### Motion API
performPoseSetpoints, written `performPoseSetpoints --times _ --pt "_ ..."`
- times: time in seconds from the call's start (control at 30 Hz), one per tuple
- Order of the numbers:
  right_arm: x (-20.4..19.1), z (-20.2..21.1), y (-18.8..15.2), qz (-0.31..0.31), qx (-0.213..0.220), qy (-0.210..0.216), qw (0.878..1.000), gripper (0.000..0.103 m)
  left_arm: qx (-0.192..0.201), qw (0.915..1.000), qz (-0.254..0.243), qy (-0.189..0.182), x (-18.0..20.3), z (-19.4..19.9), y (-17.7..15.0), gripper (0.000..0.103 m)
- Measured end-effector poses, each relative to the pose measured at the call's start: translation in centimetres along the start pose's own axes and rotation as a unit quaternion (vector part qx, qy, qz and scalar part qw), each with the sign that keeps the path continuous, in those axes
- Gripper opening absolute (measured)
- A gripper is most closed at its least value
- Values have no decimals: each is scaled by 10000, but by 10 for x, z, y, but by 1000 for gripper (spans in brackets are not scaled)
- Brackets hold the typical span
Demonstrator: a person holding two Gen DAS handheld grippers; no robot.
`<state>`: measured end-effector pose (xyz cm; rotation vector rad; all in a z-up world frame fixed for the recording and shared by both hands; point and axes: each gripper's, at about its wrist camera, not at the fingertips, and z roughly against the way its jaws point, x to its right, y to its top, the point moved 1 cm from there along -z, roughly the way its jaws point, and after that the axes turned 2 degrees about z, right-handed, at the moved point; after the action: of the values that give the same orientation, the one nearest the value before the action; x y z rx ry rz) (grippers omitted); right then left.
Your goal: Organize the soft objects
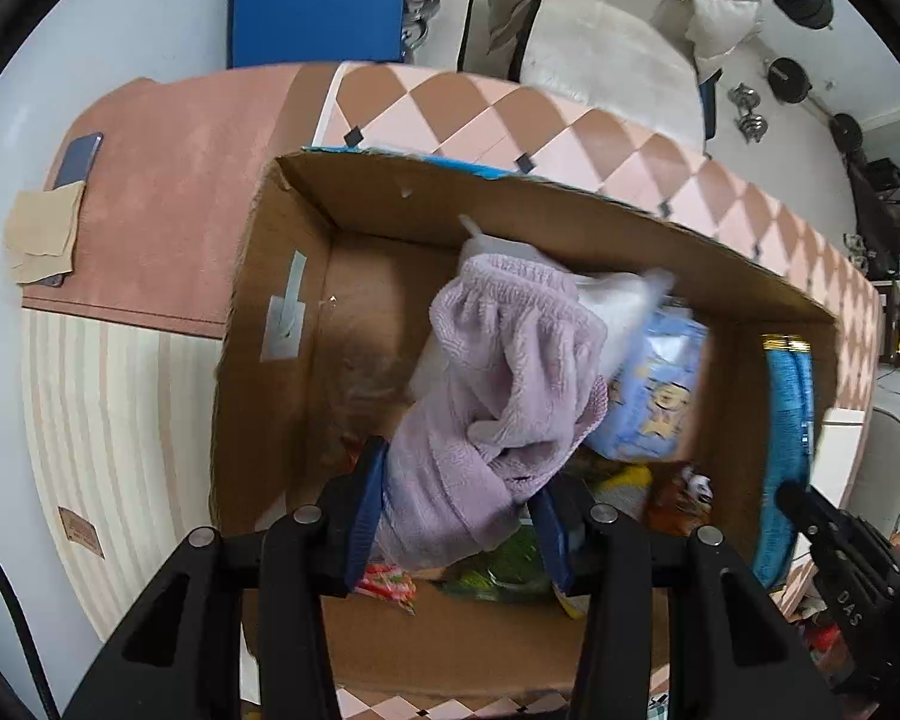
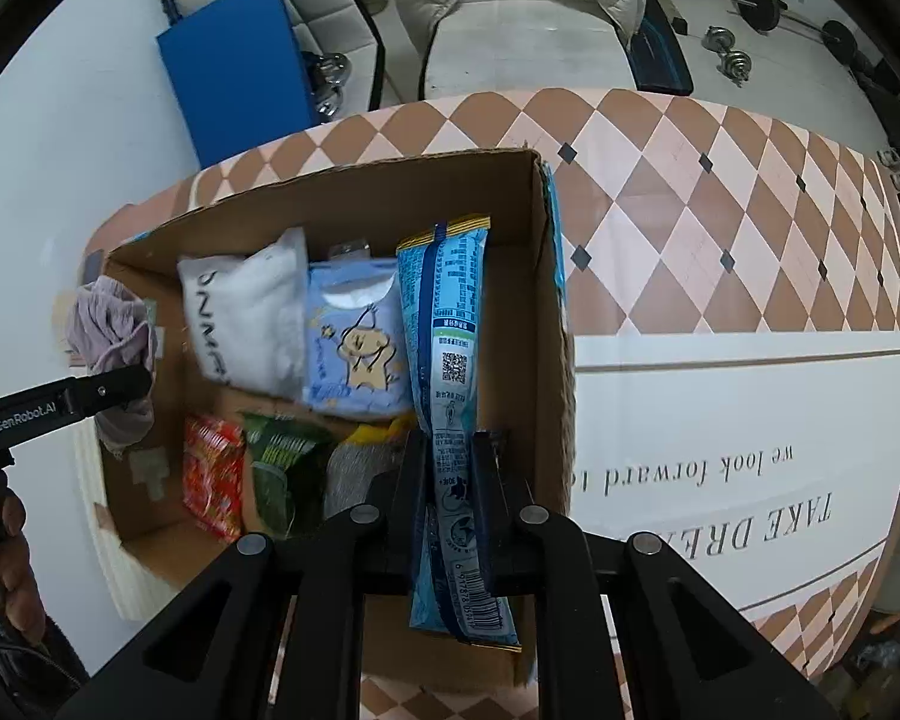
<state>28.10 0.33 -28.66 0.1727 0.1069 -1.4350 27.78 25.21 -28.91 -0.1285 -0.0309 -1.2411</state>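
Observation:
A brown cardboard box stands on the table, also in the right wrist view. My left gripper is shut on a lilac towel cloth and holds it above the box's left part; the cloth shows in the right wrist view. My right gripper is shut on a blue snack packet, held upright against the box's right wall; the packet shows in the left wrist view. Inside lie a white folded garment, a light-blue baby garment, a red packet, a green packet and a grey cloth.
The table has a checked pink-brown cloth with printed text. A phone and a beige cloth lie on a pink mat at the far left. A blue pad, a white coat on a chair and dumbbells are beyond.

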Motion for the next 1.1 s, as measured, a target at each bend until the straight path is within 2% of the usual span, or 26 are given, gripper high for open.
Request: performPoseSetpoints --times 0.17,0.23,0.27,0.3,0.4,0.5,0.57,0.6,0.67,0.73,0.8,1.1 --pt "-1 -21 13 -25 -174 -153 9997 17 -305 9992 5 244 -3 -25 16 45" --pt "2 -28 15 -130 -292 -101 9994 27 -451 9988 63 173 -5 -31 18 48" --pt "3 -29 15 -167 -280 -67 9994 44 -503 9986 91 96 -5 -32 19 50" --pt "3 -28 15 -187 -255 -14 9995 53 -502 9987 77 58 -5 -32 19 57" --pt "2 -26 11 -220 -277 51 9994 57 -311 9993 -86 182 -3 -24 17 72" --pt "-2 -22 5 -184 -266 -14 9995 62 -169 9996 -133 194 -4 -14 12 74" --pt "-5 -19 1 -138 -283 -72 9995 65 -56 9996 -180 220 -3 -8 6 88" --pt "-6 -17 -2 -129 -290 -81 9995 72 26 9995 -211 240 -4 -4 2 96" --pt "-10 -14 -8 -65 -297 -109 9995 86 154 9993 -252 218 -4 4 -9 97" --pt "-15 -10 -16 2 -298 -127 9995 92 274 9992 -248 151 -3 10 -19 97" --pt "-19 -7 -24 68 -281 -202 9994 103 429 9988 -190 112 -6 19 -35 97" --pt "-32 27 -68 140 71 -452 9989 103 977 9946 -218 282 4 41 -92 97"
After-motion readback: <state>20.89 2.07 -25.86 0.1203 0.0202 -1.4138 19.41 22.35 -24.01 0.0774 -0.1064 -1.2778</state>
